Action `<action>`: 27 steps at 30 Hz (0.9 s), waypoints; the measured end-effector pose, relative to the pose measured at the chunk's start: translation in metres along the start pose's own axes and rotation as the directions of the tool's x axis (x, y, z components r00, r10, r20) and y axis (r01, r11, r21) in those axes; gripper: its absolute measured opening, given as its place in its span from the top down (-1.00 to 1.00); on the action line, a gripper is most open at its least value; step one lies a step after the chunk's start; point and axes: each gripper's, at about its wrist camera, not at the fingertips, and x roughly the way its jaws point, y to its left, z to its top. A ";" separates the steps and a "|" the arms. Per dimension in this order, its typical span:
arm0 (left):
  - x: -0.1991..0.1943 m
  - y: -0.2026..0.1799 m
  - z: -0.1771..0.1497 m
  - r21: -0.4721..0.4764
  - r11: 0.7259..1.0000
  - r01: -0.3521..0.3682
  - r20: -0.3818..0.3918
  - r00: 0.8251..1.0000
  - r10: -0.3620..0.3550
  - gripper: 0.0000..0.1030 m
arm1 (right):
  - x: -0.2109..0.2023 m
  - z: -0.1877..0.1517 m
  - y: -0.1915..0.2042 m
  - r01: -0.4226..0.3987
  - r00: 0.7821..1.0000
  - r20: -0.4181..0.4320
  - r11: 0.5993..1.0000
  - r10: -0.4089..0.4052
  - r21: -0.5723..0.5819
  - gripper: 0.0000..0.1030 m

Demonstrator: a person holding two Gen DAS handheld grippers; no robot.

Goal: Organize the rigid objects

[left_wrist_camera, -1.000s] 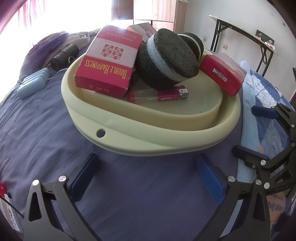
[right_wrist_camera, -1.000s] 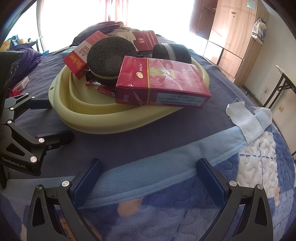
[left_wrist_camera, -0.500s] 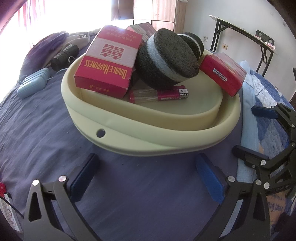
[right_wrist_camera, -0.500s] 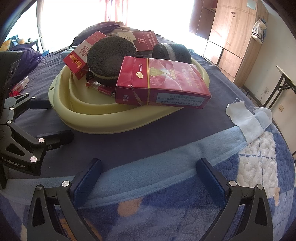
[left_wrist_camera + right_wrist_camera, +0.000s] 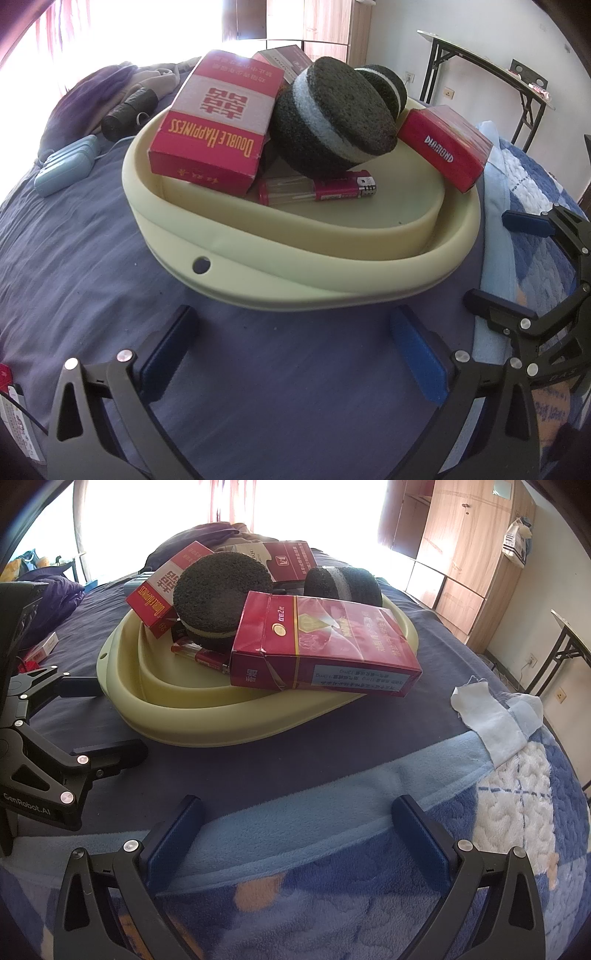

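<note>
Red carton [image 5: 218,125]: "DOUBLE HAPPINESS" in yellow capitals along one edge, large red double-happiness character on its pale panel. Red pack [image 5: 445,146]: "DIAMOND" in white on its end face. Left gripper [image 5: 107,720] body: "GenRobot.AI" in grey. Chinese print on other cartons too small to read.

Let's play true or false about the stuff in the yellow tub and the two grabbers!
1. Both the left gripper and the right gripper are open and hold nothing. True.
2. The lighter lies on the blanket outside the yellow tub. False: it lies inside the tub.
3. The Double Happiness box leans over the tub's rim. True.
4. The big round sponge is bright yellow. False: it is dark with a pale blue band.
5. The Diamond box is green. False: it is red.
</note>
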 end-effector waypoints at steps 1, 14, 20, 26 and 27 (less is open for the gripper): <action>0.000 0.000 0.000 0.000 1.000 -0.001 0.000 1.000 0.001 -1.00 | 0.000 0.000 0.000 -0.001 1.000 0.000 1.000 0.001 0.000 -0.99; 0.000 0.000 0.000 0.000 1.000 0.000 0.000 1.000 0.000 -1.00 | 0.000 0.000 0.000 -0.002 1.000 0.000 1.000 0.002 0.002 -0.99; 0.000 0.000 0.000 0.000 1.000 0.000 0.000 1.000 0.000 -1.00 | 0.000 0.000 0.000 -0.001 1.000 0.000 1.000 0.001 0.002 -0.99; 0.000 0.000 0.000 0.000 1.000 0.000 0.000 1.000 0.000 -1.00 | 0.001 0.000 0.000 -0.001 1.000 0.000 1.000 0.001 0.002 -0.99; 0.000 0.000 0.000 0.000 1.000 0.000 0.000 1.000 0.000 -1.00 | 0.001 0.000 0.000 -0.001 1.000 0.000 1.000 0.001 0.002 -0.99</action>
